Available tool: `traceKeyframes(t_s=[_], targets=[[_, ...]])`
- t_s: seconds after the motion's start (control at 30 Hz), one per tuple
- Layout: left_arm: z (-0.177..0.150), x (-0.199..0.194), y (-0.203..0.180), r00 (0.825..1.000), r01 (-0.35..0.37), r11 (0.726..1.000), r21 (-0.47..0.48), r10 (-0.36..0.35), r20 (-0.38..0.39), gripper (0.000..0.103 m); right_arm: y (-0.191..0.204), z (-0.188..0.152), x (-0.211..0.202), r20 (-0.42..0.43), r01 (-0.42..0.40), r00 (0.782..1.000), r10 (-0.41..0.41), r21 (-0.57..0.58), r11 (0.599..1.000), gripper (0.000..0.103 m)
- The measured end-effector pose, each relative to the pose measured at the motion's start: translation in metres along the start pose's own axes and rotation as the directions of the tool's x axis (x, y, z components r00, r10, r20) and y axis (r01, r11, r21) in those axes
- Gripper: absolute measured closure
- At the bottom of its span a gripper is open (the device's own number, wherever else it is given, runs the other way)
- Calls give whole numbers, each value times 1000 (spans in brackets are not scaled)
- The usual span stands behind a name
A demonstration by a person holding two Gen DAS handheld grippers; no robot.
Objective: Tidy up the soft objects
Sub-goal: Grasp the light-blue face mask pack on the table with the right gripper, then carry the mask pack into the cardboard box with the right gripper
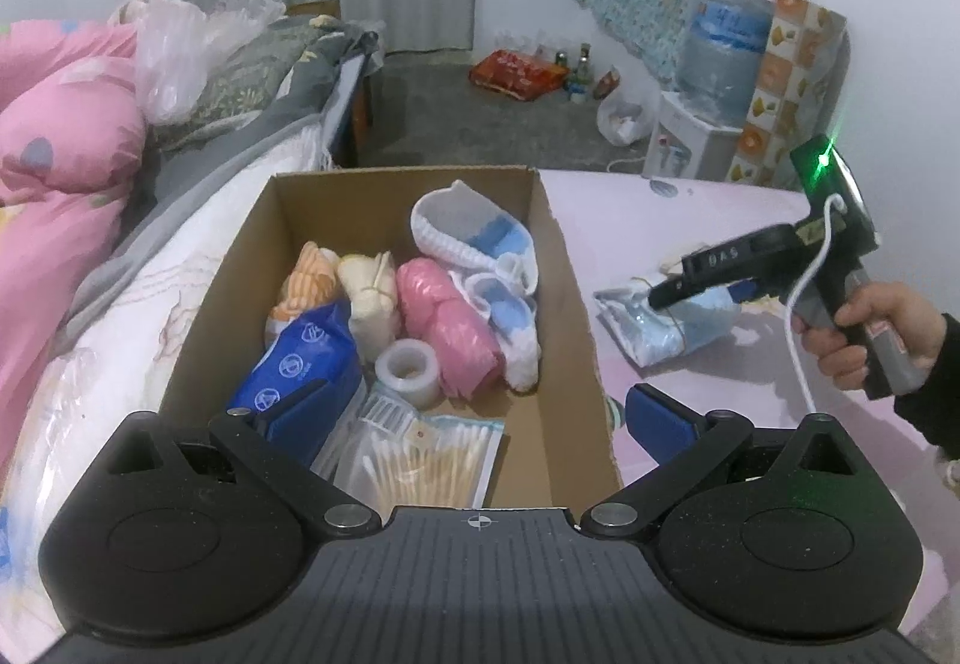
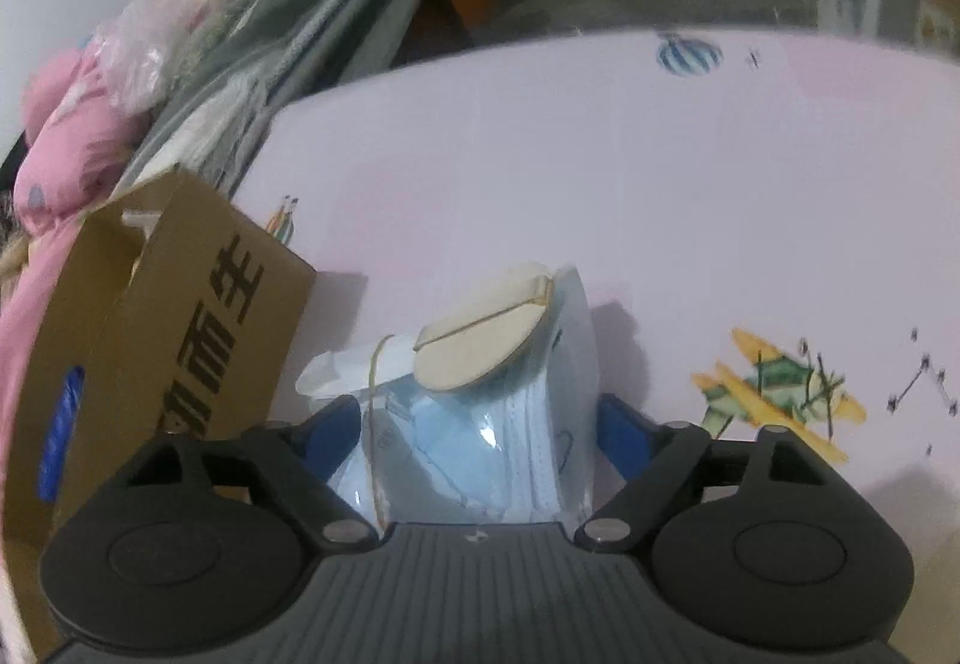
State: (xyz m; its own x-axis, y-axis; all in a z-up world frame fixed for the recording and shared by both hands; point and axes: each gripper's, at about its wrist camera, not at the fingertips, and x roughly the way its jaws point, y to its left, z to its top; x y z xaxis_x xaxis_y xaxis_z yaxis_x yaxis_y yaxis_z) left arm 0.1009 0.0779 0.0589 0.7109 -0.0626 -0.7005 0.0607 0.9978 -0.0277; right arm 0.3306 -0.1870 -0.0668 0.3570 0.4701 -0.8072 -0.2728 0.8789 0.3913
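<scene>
Mask pack (image 2: 480,424): I see one clear bag of light-blue face masks lying on the pink sheet (image 2: 660,184), just right of the cardboard box (image 2: 150,334) from my right camera, not inside it.
Long axis: in my right view the pack runs away from the camera, its near end at the gripper body; its bunched, rubber-banded neck sticks out to the left, towards the box.
Disc on pack: one beige oval piece (image 2: 486,337) sits on the far end of the pack, a rubber band across it; I cannot tell what it is.
Right gripper (image 2: 480,436): fingers straddle the pack, one blue pad on each side. I cannot tell whether the pads press on the bag yet.
Right hand (image 1: 870,328): in my left view it grips the handle, with the gripper angled down onto the pack.
Left gripper (image 1: 474,412): fingers spread wide with nothing between them, hovering over the near end of the box.
Box contents: one blue packet (image 1: 300,364), one roll of clear tape (image 1: 409,367), one pink bundle (image 1: 447,328), one cream bundle (image 1: 369,298), one orange-striped bundle (image 1: 306,283), one pack of cotton swabs (image 1: 420,460), two white-and-blue knitted pieces (image 1: 480,232).
</scene>
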Motion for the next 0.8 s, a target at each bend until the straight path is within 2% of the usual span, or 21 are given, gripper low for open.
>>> traceKeyframes(t_s=[0.13, 0.33, 0.53, 0.8], targets=[[-2, 0, -2, 1000, 12, 1000, -10, -12, -6, 0, 4, -7, -6, 12, 1, 1000, 0, -33, 999, 75], [-7, -6, -9, 1000, 18, 1000, 2, -18, -6, 0, -5, -13, -28, 55, -30, 998, 31, -15, 999, 97], [-11, -14, -15, 999, 34, 999, -4, -34, 1, 0, -15, -34, -49, 83, -35, 996, 35, 0, 999, 99], [-18, -25, -21, 999, 50, 999, 2, -50, 20, 0, -28, -59, -102, 180, -46, 983, 41, 25, 999, 99]])
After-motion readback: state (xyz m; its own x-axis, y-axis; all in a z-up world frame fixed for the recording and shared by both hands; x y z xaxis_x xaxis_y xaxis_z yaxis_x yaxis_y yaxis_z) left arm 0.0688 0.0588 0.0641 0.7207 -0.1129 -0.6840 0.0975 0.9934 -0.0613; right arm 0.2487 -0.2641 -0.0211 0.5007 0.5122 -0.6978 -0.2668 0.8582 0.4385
